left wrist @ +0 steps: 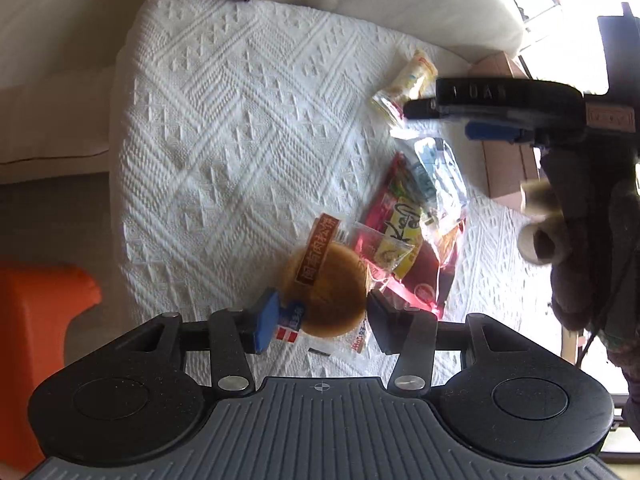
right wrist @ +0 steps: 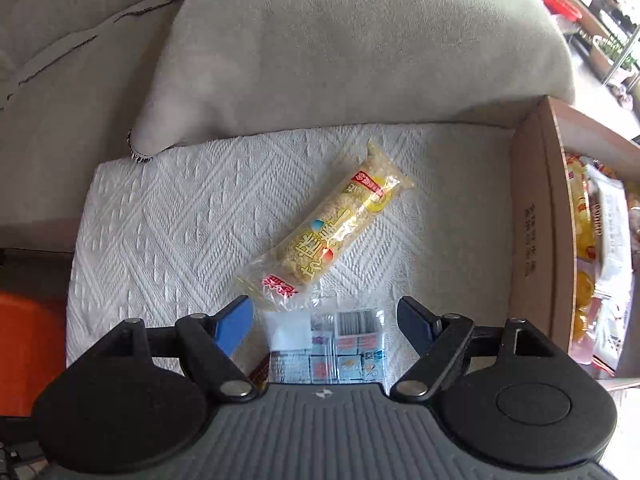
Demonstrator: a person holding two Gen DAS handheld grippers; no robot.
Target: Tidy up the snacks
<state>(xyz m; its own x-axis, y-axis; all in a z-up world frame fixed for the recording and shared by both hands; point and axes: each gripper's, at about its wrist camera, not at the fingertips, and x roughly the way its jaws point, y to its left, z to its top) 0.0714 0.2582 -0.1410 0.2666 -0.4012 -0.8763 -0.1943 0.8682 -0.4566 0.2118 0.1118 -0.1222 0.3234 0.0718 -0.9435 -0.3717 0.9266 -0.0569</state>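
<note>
The left tool [left wrist: 320, 320] pinches the round cake packet [left wrist: 324, 292] on the white cloth [left wrist: 220, 120], its slick wrapper may slip; the right tool [right wrist: 324, 320], spread above the yellow bar [right wrist: 332, 228], could snag the clear packet [right wrist: 344, 344] beside the cardboard box [right wrist: 536, 232].

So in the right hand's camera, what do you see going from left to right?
Orange thing at the edge → white textured cloth → long yellow snack bar in clear wrap, lying slanted → cardboard box with snacks inside.
</note>
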